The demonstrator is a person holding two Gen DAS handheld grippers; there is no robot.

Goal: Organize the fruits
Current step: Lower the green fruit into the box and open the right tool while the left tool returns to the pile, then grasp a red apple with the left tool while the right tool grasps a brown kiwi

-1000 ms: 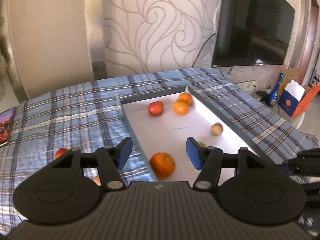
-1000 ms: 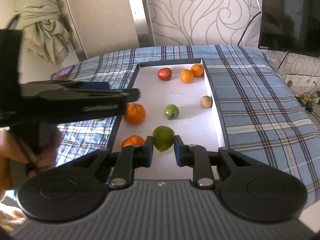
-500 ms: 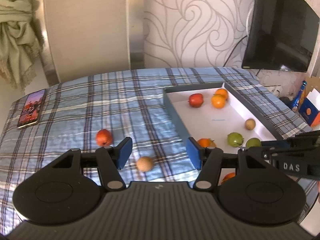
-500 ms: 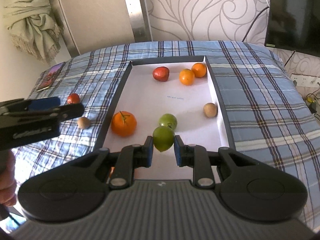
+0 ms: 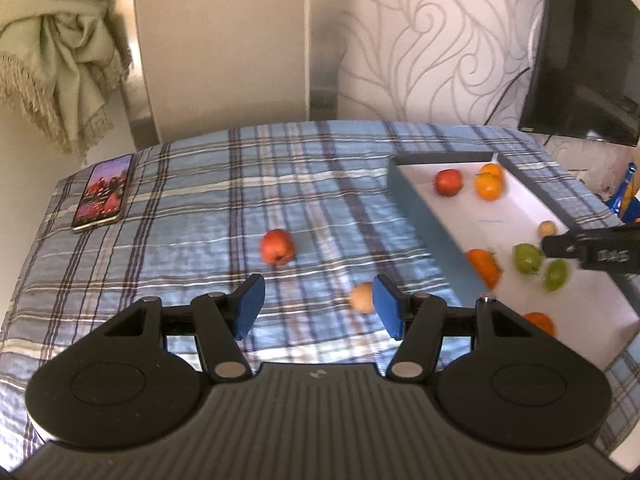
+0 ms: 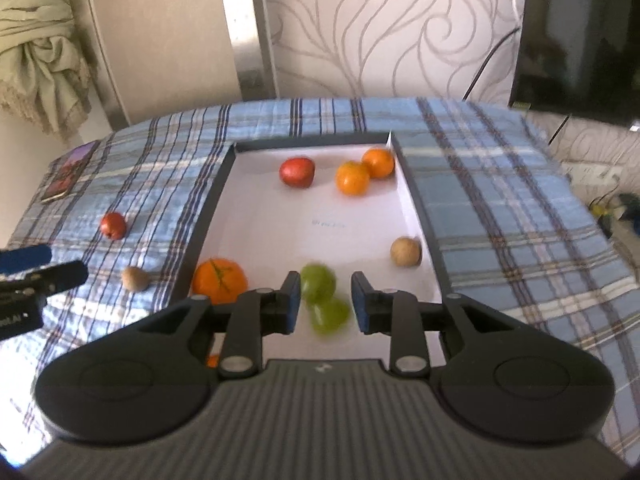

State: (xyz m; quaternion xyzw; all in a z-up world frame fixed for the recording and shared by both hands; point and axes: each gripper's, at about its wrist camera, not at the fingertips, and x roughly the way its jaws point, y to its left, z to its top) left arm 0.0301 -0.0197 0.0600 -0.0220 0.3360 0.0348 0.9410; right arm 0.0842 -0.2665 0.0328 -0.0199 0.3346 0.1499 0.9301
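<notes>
A white tray with a dark rim point(image 6: 212, 200) lies on the plaid cloth. It holds a red apple point(image 6: 297, 172), two small oranges point(image 6: 352, 178), a brown fruit point(image 6: 406, 251), a large orange point(image 6: 219, 280) and a green fruit point(image 6: 318, 282). My right gripper point(image 6: 326, 304) hangs over the tray's near end with its jaws opening. A second green fruit point(image 6: 330, 314), blurred, sits loose between the pads without touching them. My left gripper point(image 5: 318, 306) stands open over the cloth left of the tray, holding nothing. A brown fruit point(image 5: 362, 298) lies by its right pad and a red apple point(image 5: 276, 246) lies farther off.
A phone point(image 5: 103, 192) lies at the cloth's far left corner. A dark television point(image 5: 588, 60) stands behind on the right, and a fringed towel point(image 5: 60, 52) hangs at the left. The tray's wall point(image 5: 424, 220) rises between the loose fruits and the tray floor.
My left gripper swung left, from over the tray to over the cloth. The right gripper's jaws parted and the green fruit dropped free of the pads.
</notes>
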